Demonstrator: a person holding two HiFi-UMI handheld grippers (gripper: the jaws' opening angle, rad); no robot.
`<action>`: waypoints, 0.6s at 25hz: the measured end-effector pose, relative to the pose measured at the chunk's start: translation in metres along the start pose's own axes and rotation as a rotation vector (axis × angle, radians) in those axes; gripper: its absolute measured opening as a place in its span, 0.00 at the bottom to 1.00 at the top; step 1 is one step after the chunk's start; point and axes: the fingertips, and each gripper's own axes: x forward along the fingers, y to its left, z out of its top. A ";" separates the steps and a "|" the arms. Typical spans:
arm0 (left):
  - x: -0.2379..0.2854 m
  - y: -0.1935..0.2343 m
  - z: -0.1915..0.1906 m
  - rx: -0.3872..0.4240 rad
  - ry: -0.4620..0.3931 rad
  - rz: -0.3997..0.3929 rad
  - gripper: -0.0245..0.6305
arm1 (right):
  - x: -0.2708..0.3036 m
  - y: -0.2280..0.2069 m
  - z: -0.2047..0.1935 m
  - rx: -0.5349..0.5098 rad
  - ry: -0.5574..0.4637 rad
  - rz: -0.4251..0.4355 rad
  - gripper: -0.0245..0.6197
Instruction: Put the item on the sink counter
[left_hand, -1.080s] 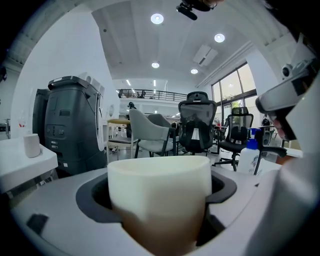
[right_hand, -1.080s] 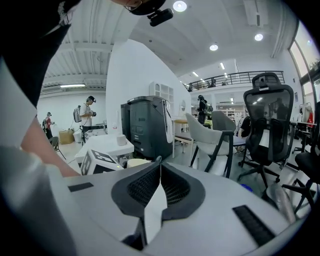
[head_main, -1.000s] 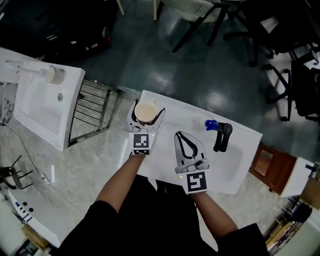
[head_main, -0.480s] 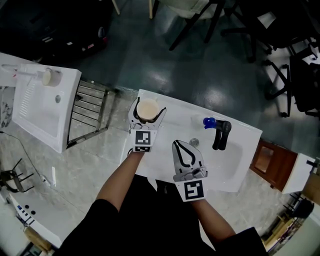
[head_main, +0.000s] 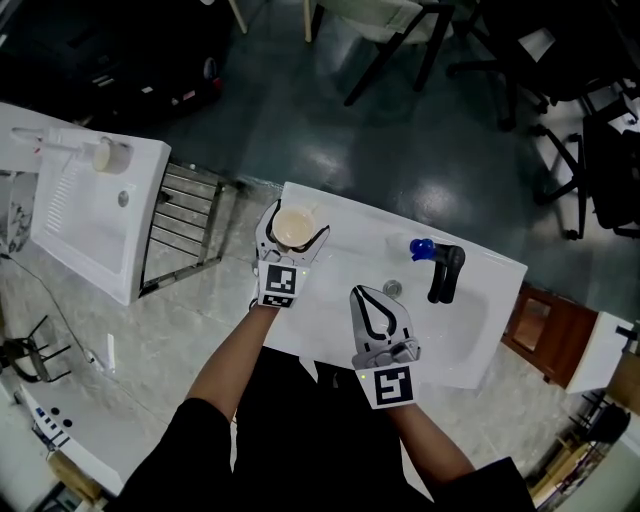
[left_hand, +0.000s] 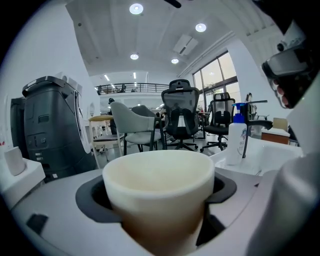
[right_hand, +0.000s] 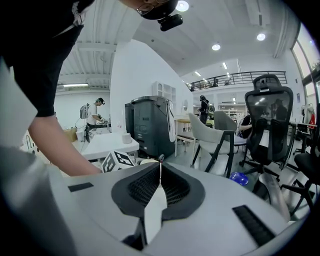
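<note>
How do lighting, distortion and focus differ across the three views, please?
Head view: the white sink counter is evenly lit, the dark floor carries a soft sheen. Left gripper view: strong fisheye with black corners, bright ceiling spots, the close cup slightly soft and shaded low down. Right gripper view: same fisheye curve, the right gripper in fair focus.

Head view looks down on sink counter (head_main: 352, 238); gripper views look level.

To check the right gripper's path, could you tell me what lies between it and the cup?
Nothing: the head view shows only bare white counter between the right gripper and the cup in the left gripper.
</note>
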 end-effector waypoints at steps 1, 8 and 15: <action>0.000 0.001 -0.001 -0.007 0.001 -0.002 0.74 | 0.000 0.000 -0.001 0.000 0.005 0.001 0.09; 0.005 0.011 0.001 -0.032 -0.015 0.006 0.74 | -0.003 0.000 -0.008 -0.053 0.032 0.025 0.09; 0.007 0.008 -0.001 -0.063 -0.020 -0.010 0.74 | -0.012 -0.011 -0.005 -0.128 0.034 -0.006 0.09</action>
